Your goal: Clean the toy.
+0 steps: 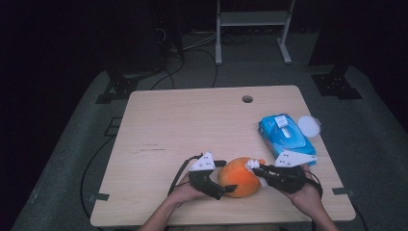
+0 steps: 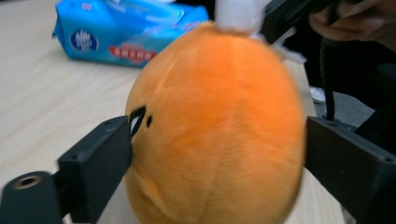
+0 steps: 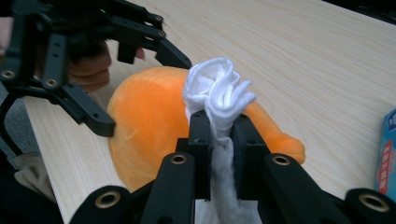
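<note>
Right gripper [image 3: 219,135] is pinched shut on a white cloth [image 3: 219,93], whose bunched end sticks up just past the jaw tips and lies against the top of an orange plush toy [image 1: 239,177]. Left gripper [image 2: 215,154] has its jaws spread wide on either side of the toy; in the left gripper view one jaw sits against the toy beside its black eye marking and the other stands just beside the far flank, so this looks like a loose bracket around it rather than a firm squeeze.

The toy rests on the wooden table [image 1: 183,120] close to the near edge, a little right of its middle, between the two hands.

Judging by this, the work is a wipe or rub of the toy with the cloth while the other hand steadies it. The cloth is in hand and already on the toy, so the reaching and grasping are done; the wiping itself seems under way, and how much of the surface is left I cannot tell.

A blue pack of wipes [image 1: 286,136] lies near the right edge, just behind the right hand, with a small round white lid [image 1: 309,126] beside it. Neither blocks the toy, though the pack sits close to the right hand should it swing back.
</note>
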Available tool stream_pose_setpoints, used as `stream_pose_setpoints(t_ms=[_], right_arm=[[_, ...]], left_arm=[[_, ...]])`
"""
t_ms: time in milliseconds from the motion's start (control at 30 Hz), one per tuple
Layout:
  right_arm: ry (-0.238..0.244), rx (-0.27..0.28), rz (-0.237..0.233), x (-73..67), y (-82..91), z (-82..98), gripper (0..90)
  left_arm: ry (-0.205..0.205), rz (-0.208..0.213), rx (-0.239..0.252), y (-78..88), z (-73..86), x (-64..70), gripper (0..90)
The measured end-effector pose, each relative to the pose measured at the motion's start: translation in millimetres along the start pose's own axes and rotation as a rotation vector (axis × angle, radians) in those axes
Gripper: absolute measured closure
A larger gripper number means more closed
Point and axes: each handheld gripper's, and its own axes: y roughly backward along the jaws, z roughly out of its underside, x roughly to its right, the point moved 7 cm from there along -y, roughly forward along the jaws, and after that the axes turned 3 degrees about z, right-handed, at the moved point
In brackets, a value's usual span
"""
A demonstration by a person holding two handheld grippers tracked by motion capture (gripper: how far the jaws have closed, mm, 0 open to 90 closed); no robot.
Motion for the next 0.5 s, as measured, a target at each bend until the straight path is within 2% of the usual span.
stream_pose_setpoints(t_ms=[33,100,200,233,300,333,400,433,500], right_arm=[[0.001,-0.001,0.000,-0.1,-0.2,0.0,78.9],[0.000,0.001,0.006,0.6,-0.4,0.4,78.9],[-0.015,0.007,0.024,4.3,2.0,0.0,79.0],[-0.025,0.018,0.033,7.0,2.7,-1.1,78.9],[-0.042,0.033,0.041,11.6,4.0,-2.2,78.9],[-0.053,0.042,0.042,14.6,4.0,-1.9,78.9],[-0.101,0.062,0.016,17.8,2.7,-1.7,79.1],[-0.111,0.067,0.009,17.4,1.7,-2.9,79.4],[-0.108,0.080,0.003,11.4,0.3,-8.6,79.6]], left_arm=[[0.012,0.006,-0.005,-1.9,1.8,-0.2,6.5],[0.002,0.000,0.003,-2.4,0.6,1.3,11.6],[-0.046,-0.061,0.041,1.9,-8.8,5.0,25.4],[-0.053,-0.066,0.054,3.4,-12.7,7.1,28.7],[-0.099,-0.084,0.093,10.6,-25.0,12.5,32.9],[-0.110,-0.094,0.108,14.8,-30.7,14.2,33.3],[-0.140,-0.112,0.095,19.0,-35.3,16.5,33.5],[-0.162,-0.132,0.075,18.7,-34.7,17.1,33.5],[-0.163,-0.141,0.057,16.8,-33.9,17.4,33.6]])
